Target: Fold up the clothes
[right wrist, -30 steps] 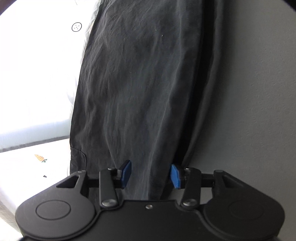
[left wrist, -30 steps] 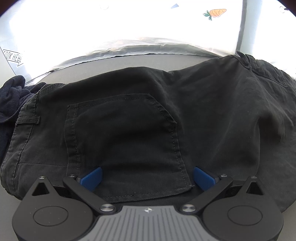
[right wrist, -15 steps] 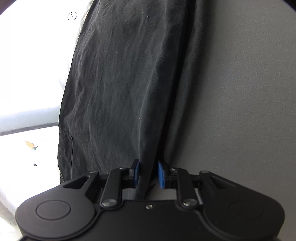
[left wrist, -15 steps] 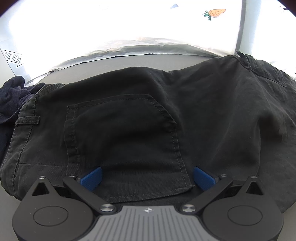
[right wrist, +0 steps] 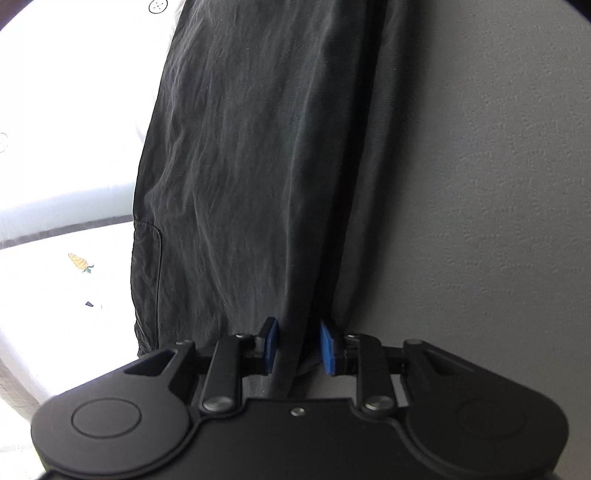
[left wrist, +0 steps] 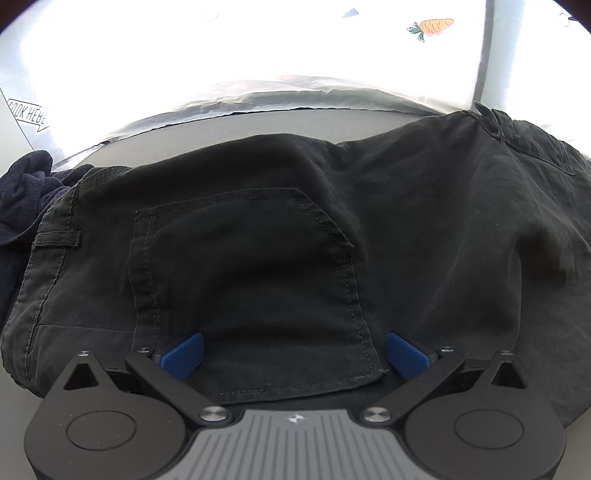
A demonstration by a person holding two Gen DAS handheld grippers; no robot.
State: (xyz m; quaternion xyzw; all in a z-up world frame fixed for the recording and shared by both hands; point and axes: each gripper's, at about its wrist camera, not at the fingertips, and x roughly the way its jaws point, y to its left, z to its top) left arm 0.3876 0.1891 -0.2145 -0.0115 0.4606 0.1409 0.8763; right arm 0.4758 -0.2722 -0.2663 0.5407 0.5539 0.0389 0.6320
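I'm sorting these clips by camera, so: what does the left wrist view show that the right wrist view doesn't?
Left wrist only: the trousers' back pocket, a belt loop, a dark blue garment beside them, and the left gripper wide open. Right wrist only: a long trouser leg, with the right gripper straddling a fold of it, its fingers having just parted slightly. Both: the black trousers on the grey table, and a carrot print.

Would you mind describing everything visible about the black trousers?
The black trousers are crinkled woven cloth lying flat on the grey table, with a stitched patch pocket, belt loop and waistband showing. The open left gripper straddles the pocket's lower end. A lengthwise fold runs between the right gripper's pads, whose jaws have just been opening.
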